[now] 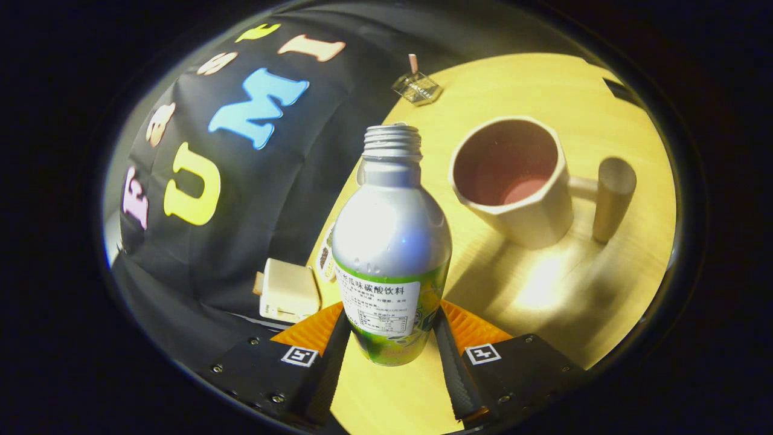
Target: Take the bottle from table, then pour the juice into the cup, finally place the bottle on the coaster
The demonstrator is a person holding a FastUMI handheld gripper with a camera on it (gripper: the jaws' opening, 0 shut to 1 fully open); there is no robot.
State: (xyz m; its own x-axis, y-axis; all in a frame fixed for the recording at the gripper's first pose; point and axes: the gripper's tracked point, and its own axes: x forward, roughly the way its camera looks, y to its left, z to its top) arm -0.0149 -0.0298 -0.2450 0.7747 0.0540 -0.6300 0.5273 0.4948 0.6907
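The tongs (392, 347) are closed on the bottle (391, 241): both fingers press on the lower part of it, one on each side of the label. The bottle stands between the fingers, cap off, its open threaded neck up. Its base seems to hang a little above the desk (543, 284), but the fisheye view makes this hard to judge.

The cup (513, 181) stands beyond the bottle and to the right of it, well apart, with its mouth open and its handle turned away from the bottle. The inside is dark; I cannot tell if there is liquid in it.

What could go wrong: the grip is low on a smooth metal body, so when the bottle tilts for pouring it could slip or turn between the fingers. The neck is narrow and the cup is not near, so a tilt that begins too early would put juice on the desk. The bottle could also knock the cup's rim and push it.

Count: one bottle, one cup, one pale block (288, 290) at the desk's edge left of the bottle, one small clear thing (416, 87) at the far edge. I cannot point out a coaster with confidence.
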